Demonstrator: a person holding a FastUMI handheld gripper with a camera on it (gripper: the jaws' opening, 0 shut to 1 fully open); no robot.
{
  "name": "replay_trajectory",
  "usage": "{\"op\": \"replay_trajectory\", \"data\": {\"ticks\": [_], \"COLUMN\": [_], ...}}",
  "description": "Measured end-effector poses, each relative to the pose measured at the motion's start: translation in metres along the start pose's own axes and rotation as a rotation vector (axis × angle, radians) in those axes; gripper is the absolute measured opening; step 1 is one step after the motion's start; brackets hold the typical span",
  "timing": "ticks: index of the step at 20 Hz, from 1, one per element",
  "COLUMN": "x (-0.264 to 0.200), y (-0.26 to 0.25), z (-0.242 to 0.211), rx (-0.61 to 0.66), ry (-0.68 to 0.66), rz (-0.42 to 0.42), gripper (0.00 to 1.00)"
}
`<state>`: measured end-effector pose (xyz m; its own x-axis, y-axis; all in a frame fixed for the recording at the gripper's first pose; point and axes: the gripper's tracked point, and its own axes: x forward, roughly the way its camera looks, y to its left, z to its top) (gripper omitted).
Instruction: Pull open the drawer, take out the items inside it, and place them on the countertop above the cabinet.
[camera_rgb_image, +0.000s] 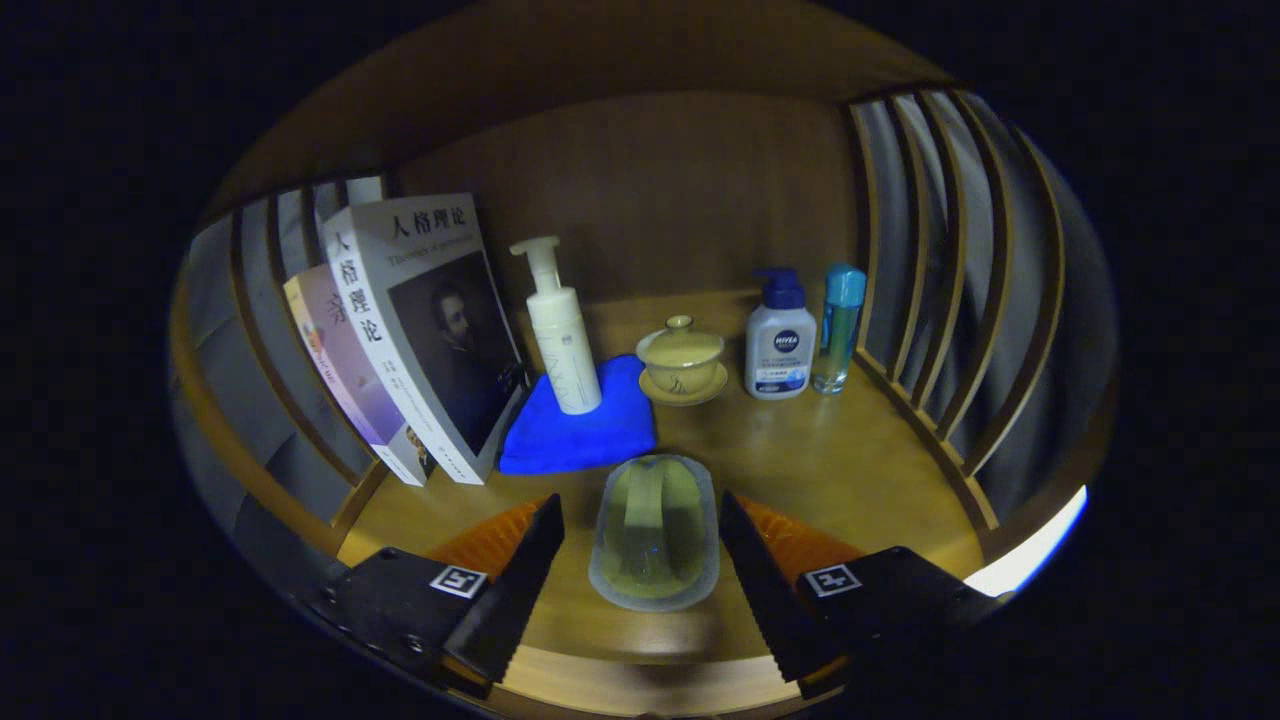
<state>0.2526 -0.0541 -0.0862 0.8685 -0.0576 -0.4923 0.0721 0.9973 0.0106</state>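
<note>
My gripper (640, 520) is open over the wooden countertop (840, 460). A clear glass cup (655, 530) lies between the two black fingers (525, 560), with a gap on each side, so neither finger presses on it. It rests on the countertop near the front edge. Just beyond it lies a folded blue cloth (580, 425) with a white pump bottle (558, 330) standing on it. A yellow lidded tea bowl on a saucer (682, 360) sits to the right of the cloth.
Two books (420, 330) lean at the left against a slatted wooden side (250, 330). A white and blue pump bottle (780, 340) and a slim blue-capped bottle (838, 325) stand at the right, near the other slatted side (940, 280). A wooden back panel closes the shelf.
</note>
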Motion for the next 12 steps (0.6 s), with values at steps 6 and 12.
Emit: {"op": "replay_trajectory", "data": {"ticks": [6,12], "x": [-0.104,-0.173], "y": [0.011,0.006], "z": [0.023,-0.029], "rx": [-0.086,-0.097], "ry": [-0.326,-0.451], "rz": [-0.007,-0.032], "gripper": [0.98,0.98]}}
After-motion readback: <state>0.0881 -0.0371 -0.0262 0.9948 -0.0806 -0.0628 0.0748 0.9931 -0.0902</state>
